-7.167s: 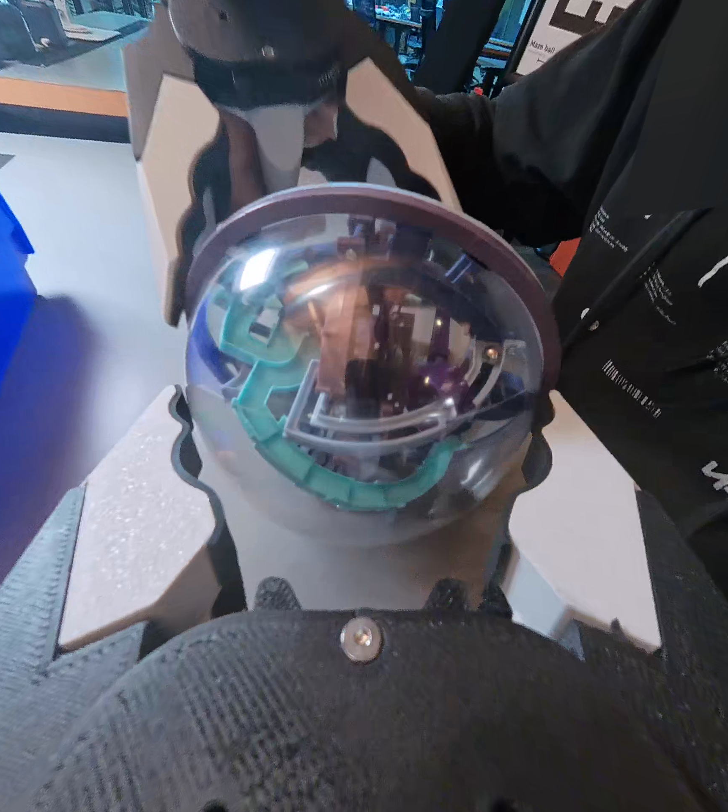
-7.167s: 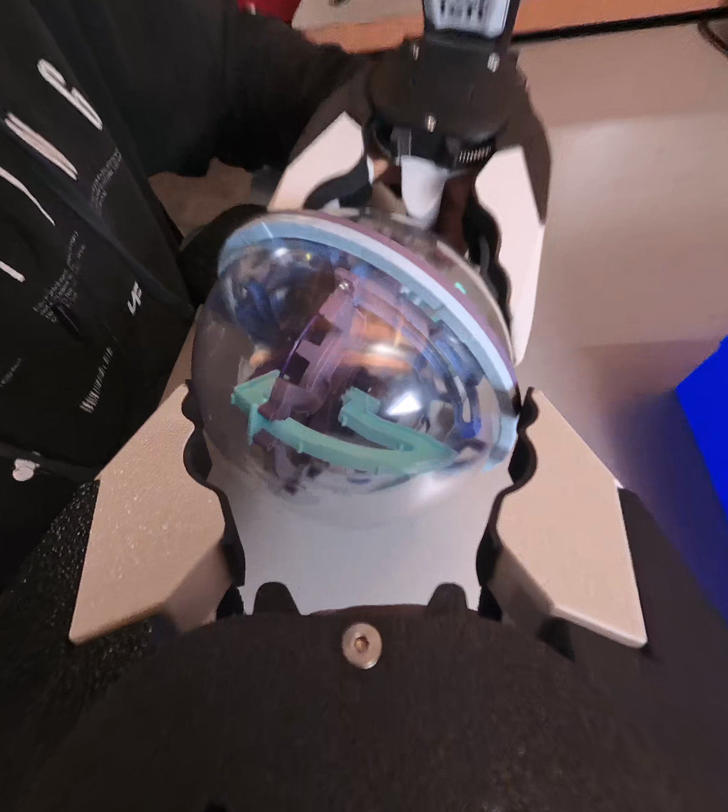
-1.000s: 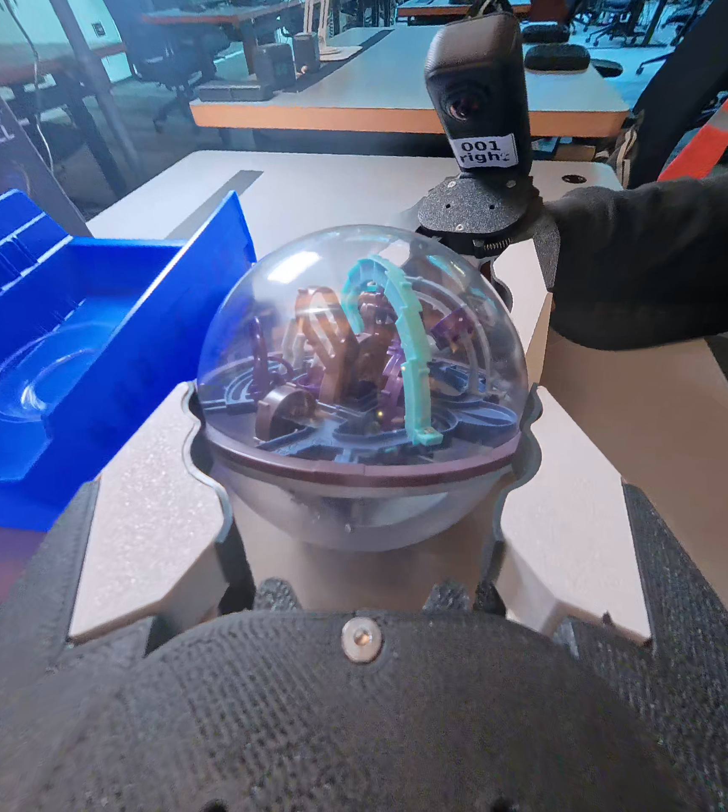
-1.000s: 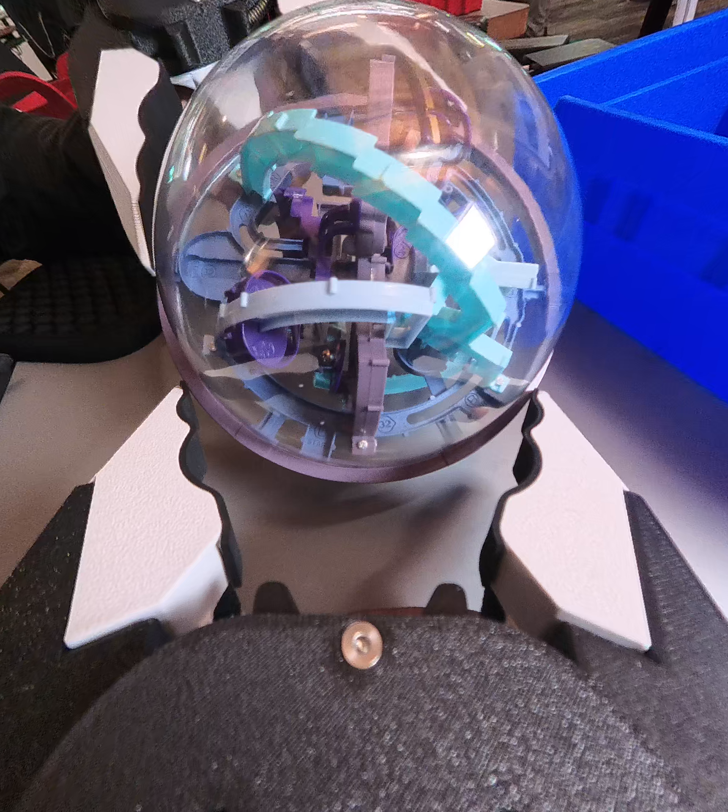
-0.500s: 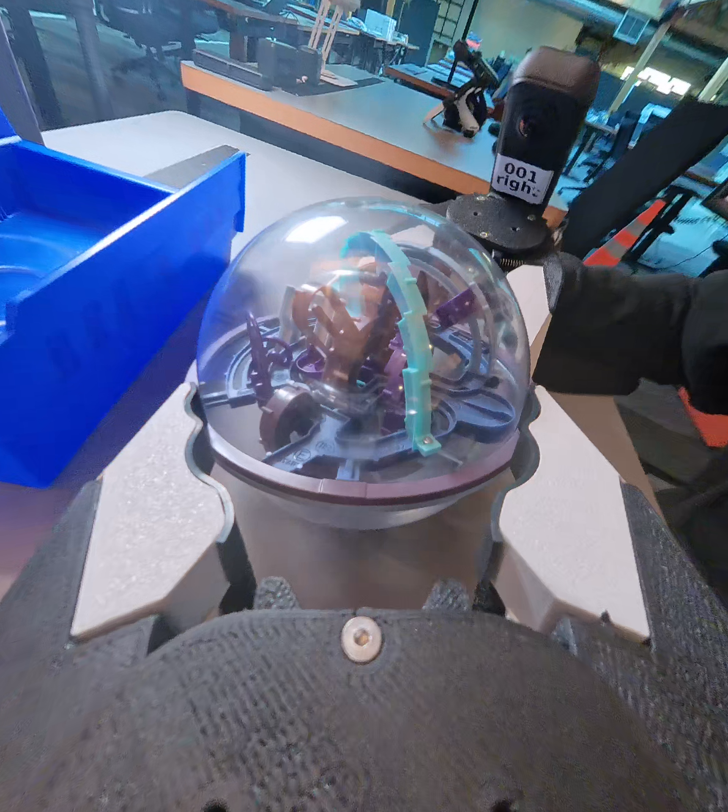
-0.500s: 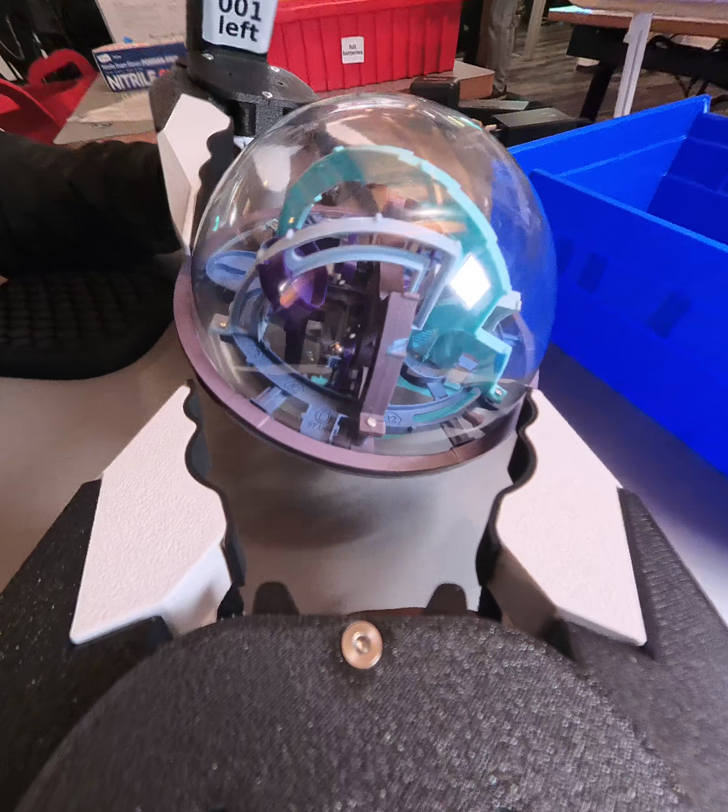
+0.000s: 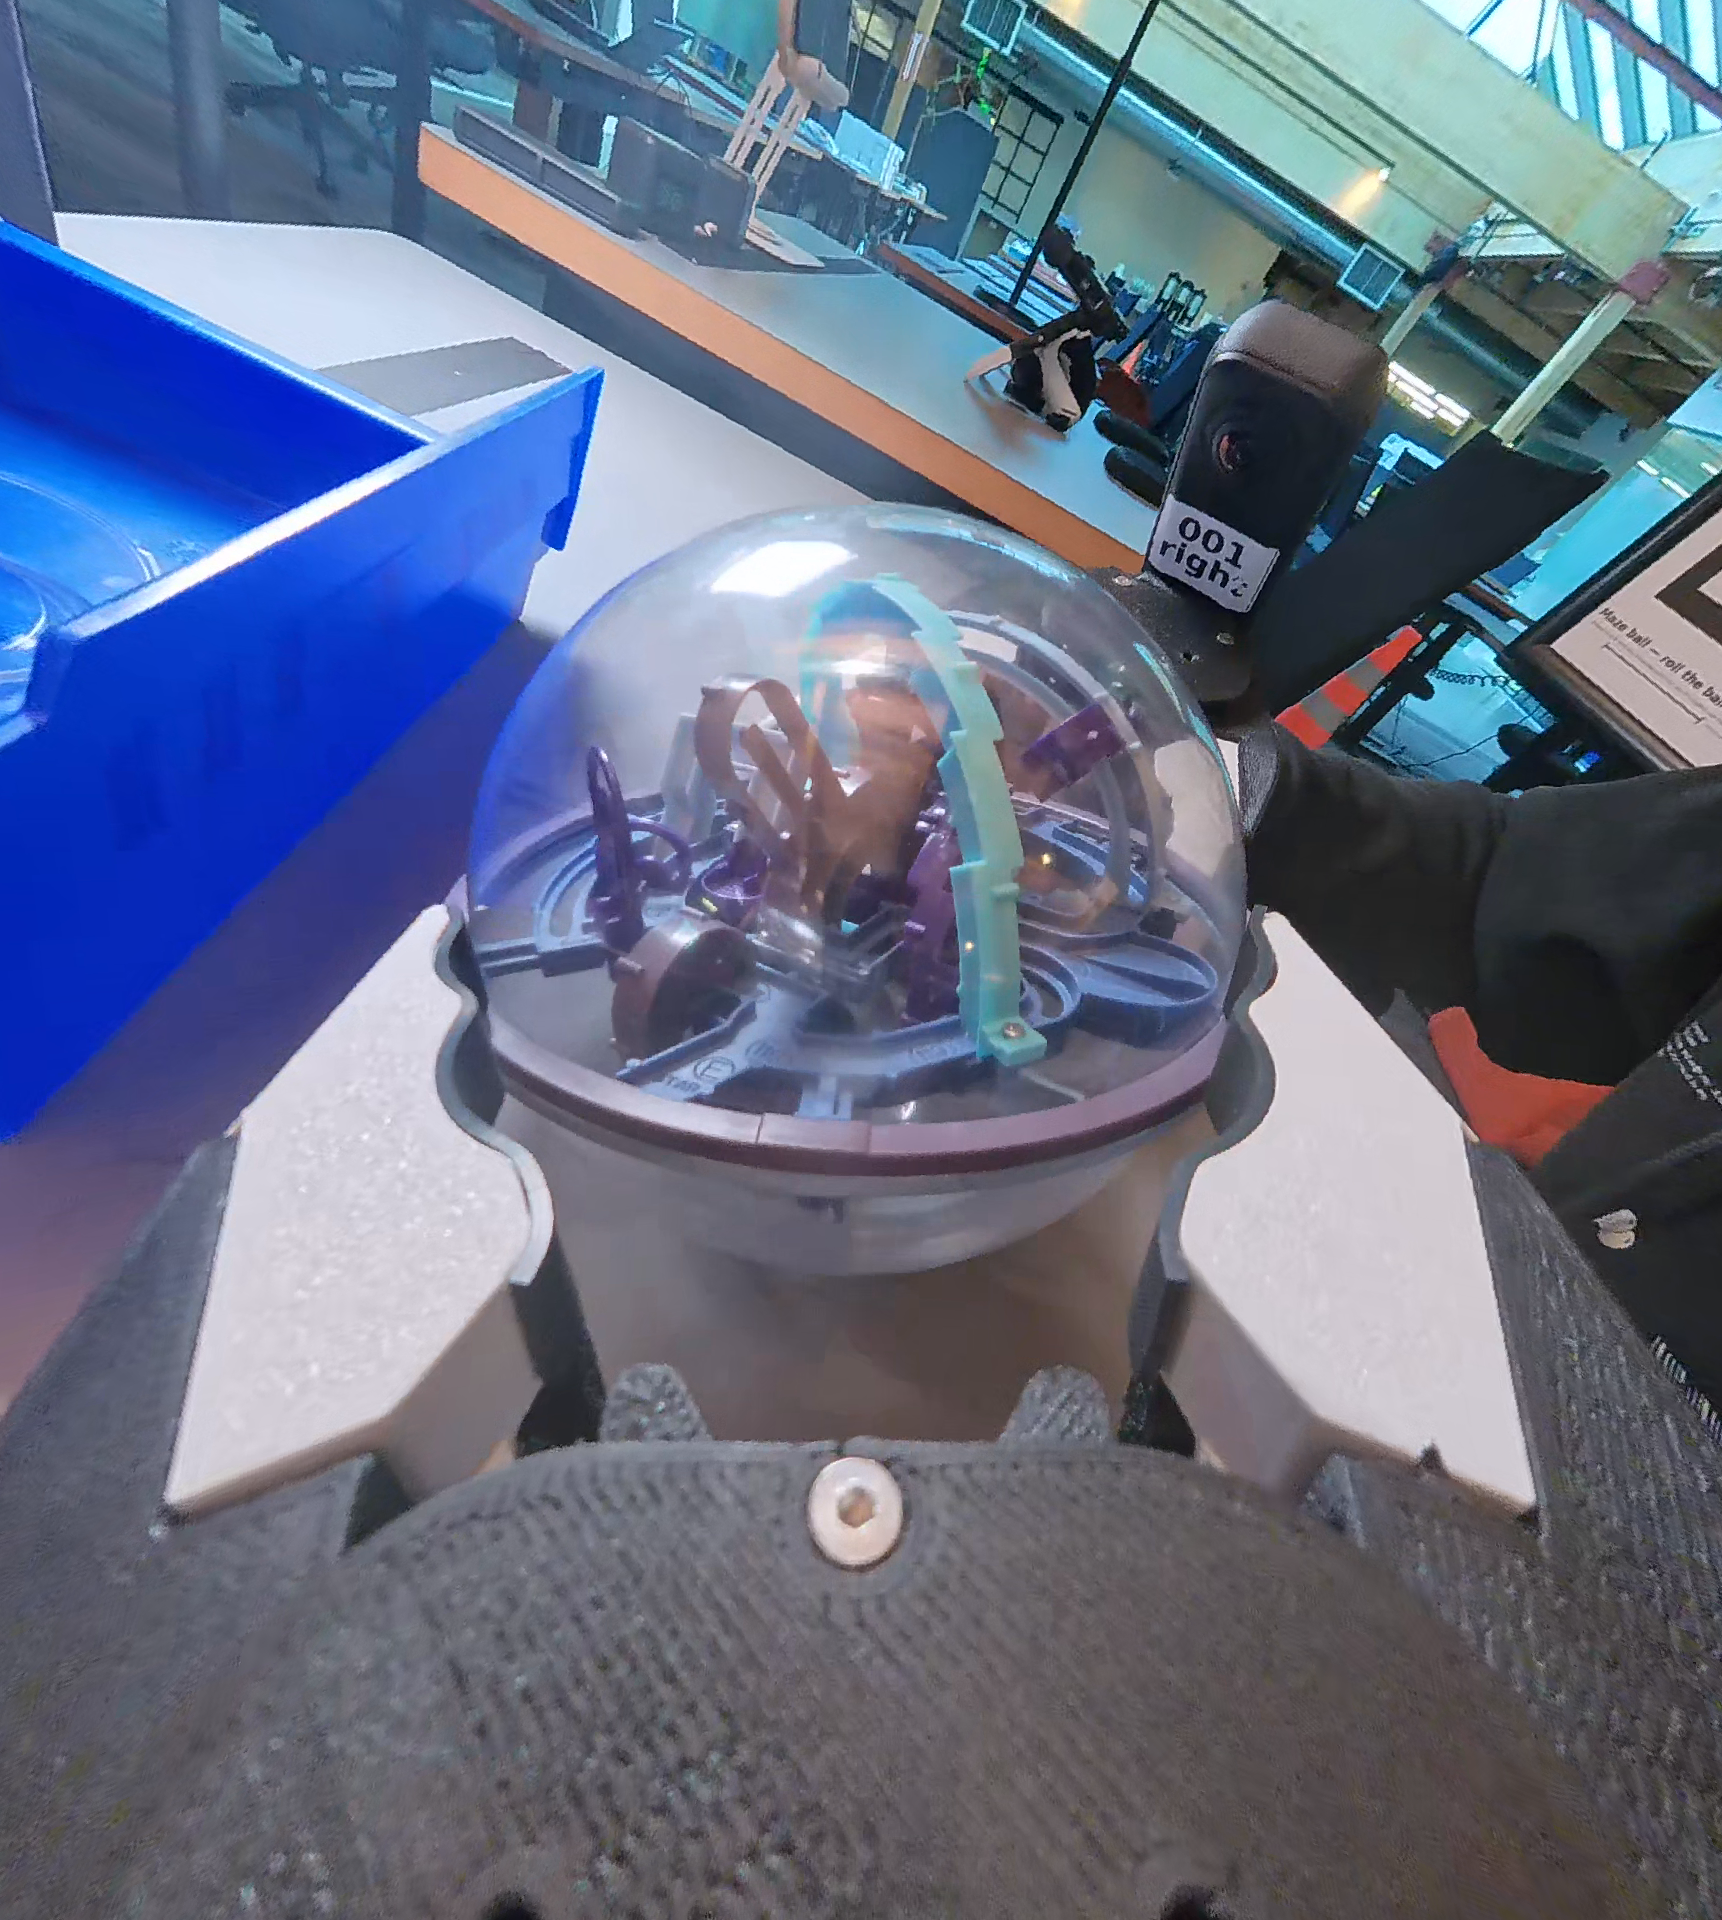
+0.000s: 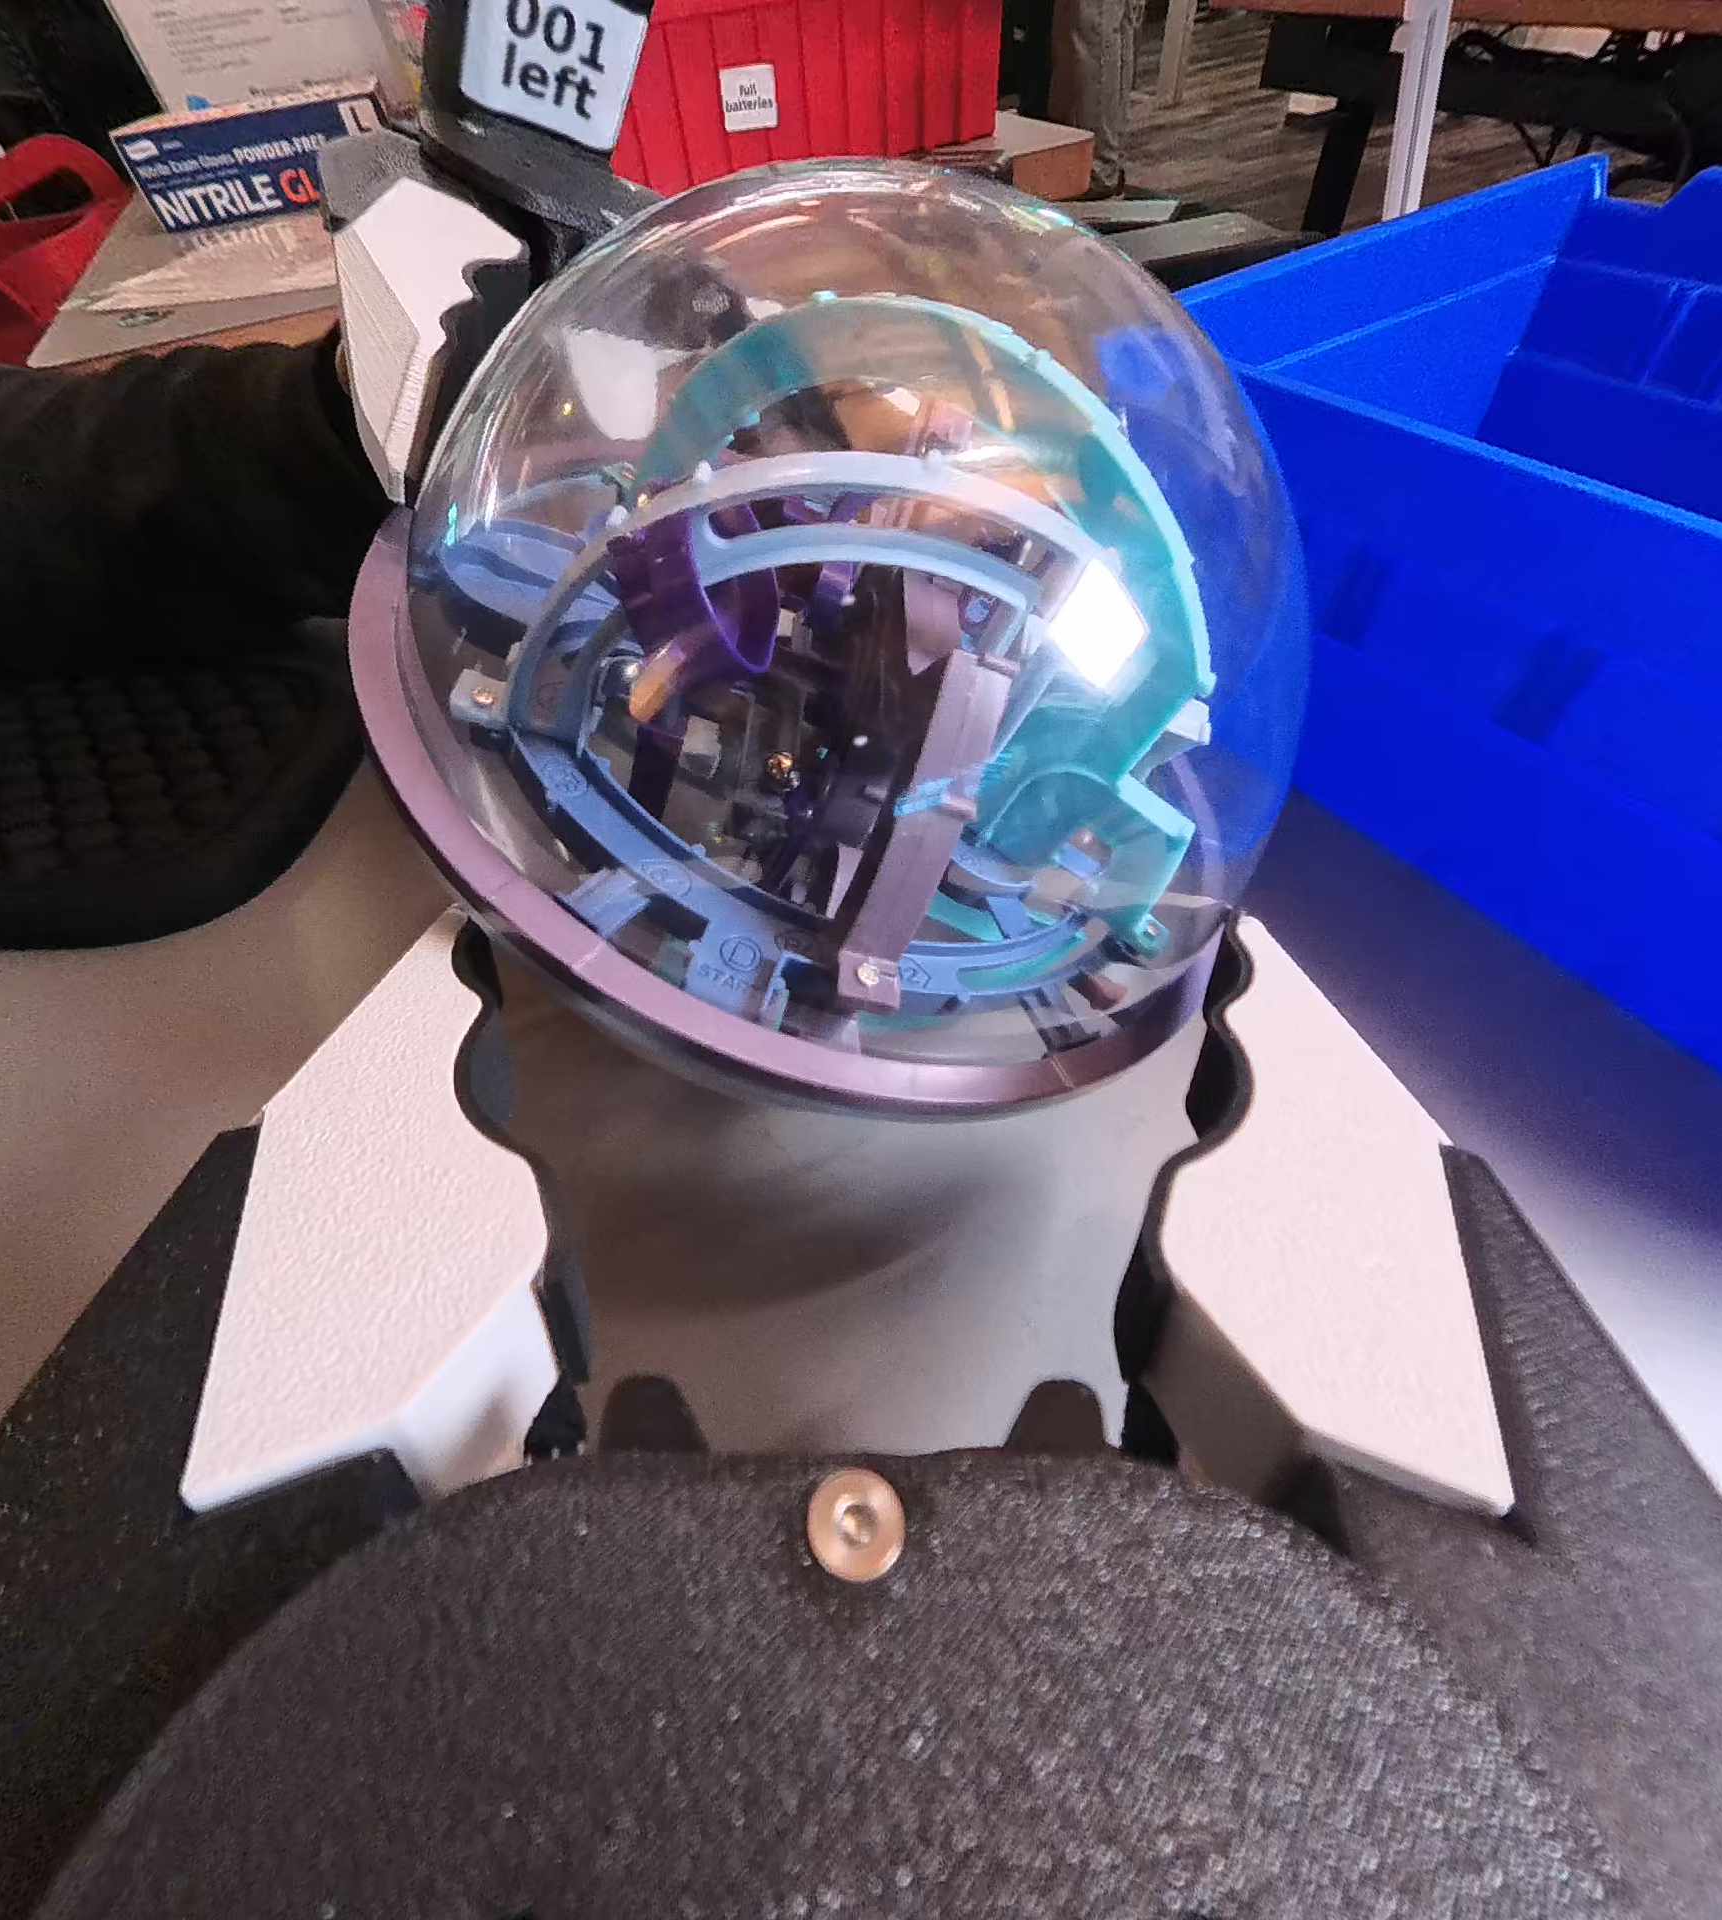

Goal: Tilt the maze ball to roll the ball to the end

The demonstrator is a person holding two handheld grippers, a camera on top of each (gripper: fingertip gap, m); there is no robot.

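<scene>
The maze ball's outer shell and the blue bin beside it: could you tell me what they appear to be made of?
Maze ball: seemingly clear, glossy hard plastic; the tracks inside show through it and it carries bright reflections. Blue bin: likely opaque moulded plastic with a smooth, slightly shiny finish.

Maze ball (image 7: 852, 883) centred above the table (image 7: 628, 436), between the left gripper (image 7: 852, 1049) at the near side and the right gripper (image 8: 849, 1023) at the far side, bin (image 7: 213, 644) to its left.
</scene>
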